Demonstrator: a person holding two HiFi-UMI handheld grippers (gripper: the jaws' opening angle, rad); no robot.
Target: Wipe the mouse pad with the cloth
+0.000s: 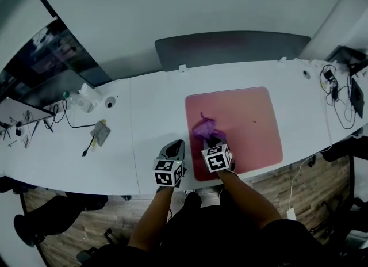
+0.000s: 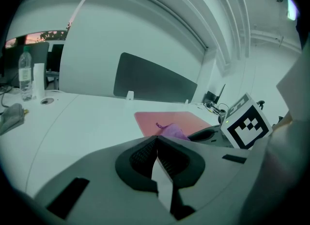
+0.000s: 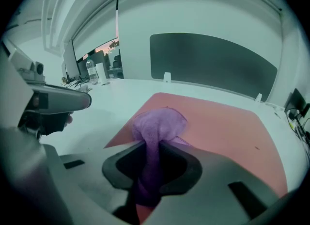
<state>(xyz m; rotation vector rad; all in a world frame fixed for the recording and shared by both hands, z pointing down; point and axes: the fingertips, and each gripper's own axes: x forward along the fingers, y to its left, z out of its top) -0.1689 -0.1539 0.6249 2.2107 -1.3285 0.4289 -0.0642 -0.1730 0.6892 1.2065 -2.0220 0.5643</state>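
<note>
A pink square mouse pad (image 1: 247, 119) lies on the white desk (image 1: 149, 116). A purple cloth (image 1: 205, 128) rests bunched on the pad's left part. My right gripper (image 1: 211, 141) is shut on the cloth, which hangs pinched between its jaws in the right gripper view (image 3: 154, 141) over the pad (image 3: 227, 127). My left gripper (image 1: 174, 147) hovers over the bare desk just left of the pad, shut with nothing in it. From the left gripper view (image 2: 157, 144) the cloth (image 2: 170, 131) and pad (image 2: 169, 119) show ahead to the right.
A dark screen panel (image 1: 230, 47) stands behind the desk. A water bottle (image 1: 77, 102), a small grey pouch (image 1: 101, 132) and cables (image 1: 63, 113) lie at the left. More cables and devices (image 1: 339, 93) sit at the far right. The desk's front edge runs below my grippers.
</note>
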